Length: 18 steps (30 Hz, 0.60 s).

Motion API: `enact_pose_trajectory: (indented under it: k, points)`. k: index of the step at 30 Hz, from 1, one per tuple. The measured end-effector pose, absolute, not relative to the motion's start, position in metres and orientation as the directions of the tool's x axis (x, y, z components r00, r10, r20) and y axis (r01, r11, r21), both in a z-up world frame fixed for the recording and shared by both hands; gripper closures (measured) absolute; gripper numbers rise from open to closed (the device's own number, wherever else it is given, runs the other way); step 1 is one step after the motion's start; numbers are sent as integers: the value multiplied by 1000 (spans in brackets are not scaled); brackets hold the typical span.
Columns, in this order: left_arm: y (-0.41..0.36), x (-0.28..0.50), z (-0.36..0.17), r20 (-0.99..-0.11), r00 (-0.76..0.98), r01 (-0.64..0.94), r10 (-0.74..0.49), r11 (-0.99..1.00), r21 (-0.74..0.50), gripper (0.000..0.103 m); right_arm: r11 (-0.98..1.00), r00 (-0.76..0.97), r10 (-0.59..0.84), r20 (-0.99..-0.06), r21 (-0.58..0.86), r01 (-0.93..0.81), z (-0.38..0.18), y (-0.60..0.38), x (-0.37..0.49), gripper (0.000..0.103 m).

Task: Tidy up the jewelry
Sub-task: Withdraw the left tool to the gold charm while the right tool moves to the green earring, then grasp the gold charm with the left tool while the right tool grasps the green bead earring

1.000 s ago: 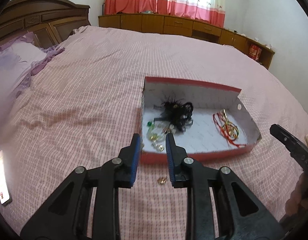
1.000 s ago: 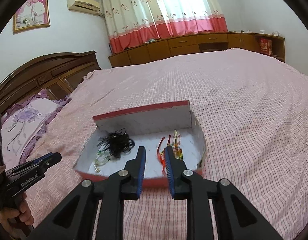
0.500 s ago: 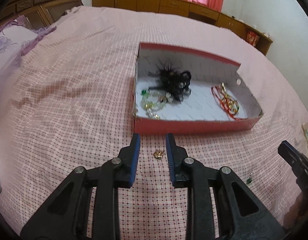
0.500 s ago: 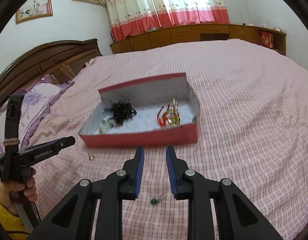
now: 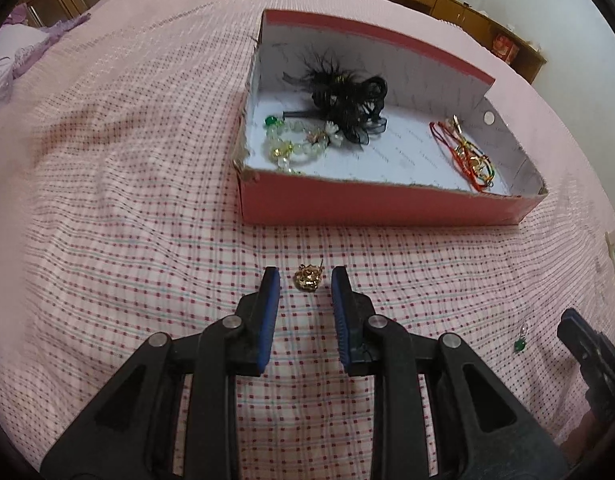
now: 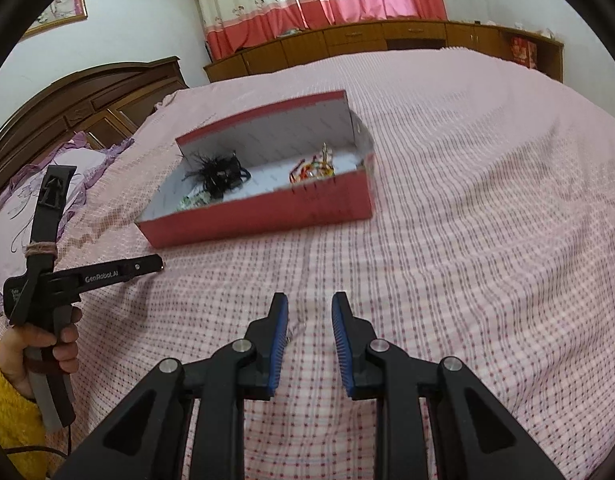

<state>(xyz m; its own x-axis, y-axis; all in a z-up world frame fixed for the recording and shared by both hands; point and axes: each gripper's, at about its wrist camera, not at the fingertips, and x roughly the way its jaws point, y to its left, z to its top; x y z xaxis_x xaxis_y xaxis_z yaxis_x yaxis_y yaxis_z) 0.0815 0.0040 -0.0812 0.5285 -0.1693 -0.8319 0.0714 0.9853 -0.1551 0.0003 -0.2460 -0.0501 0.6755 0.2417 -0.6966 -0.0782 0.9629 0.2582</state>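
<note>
Straddling the gold earring (image 5: 308,277) on the bed (image 5: 107,200), the released left gripper (image 5: 303,280) should be lowered squarely before being clenched.

The left gripper (image 5: 300,280) stood open around a gold earring (image 5: 307,278) on the bed (image 5: 107,200), just before the red box's (image 5: 379,206) near wall; a green earring (image 5: 519,344) lay toward the right edge.

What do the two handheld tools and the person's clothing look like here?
Both tools are black plastic with blue ribbed pads and silver pivot screws. The left tool carries white "GenRobot.AI" lettering, a pistol-style handle and twine wound round its upright post. A fuzzy yellow sleeve covers that wrist.
</note>
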Motion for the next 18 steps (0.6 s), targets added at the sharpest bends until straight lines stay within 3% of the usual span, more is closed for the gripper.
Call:
enact_pose_trajectory:
  k: [8,11,18]
  points:
    - [-4,88,-88,-829,535,78,-163,987,-143,87,959,650,249,-718,278,-61,-64,-249,-4,78]
    - [-7,90,-88,-830,536,78,-153,988,-132,96,957,646,255,-719,282,-64,-65,-248,-3,78]
    - [-7,87,-81,-814,556,76,-170,985,-154,97,954,628,277,-727,286,-90,-70,-239,-1,77]
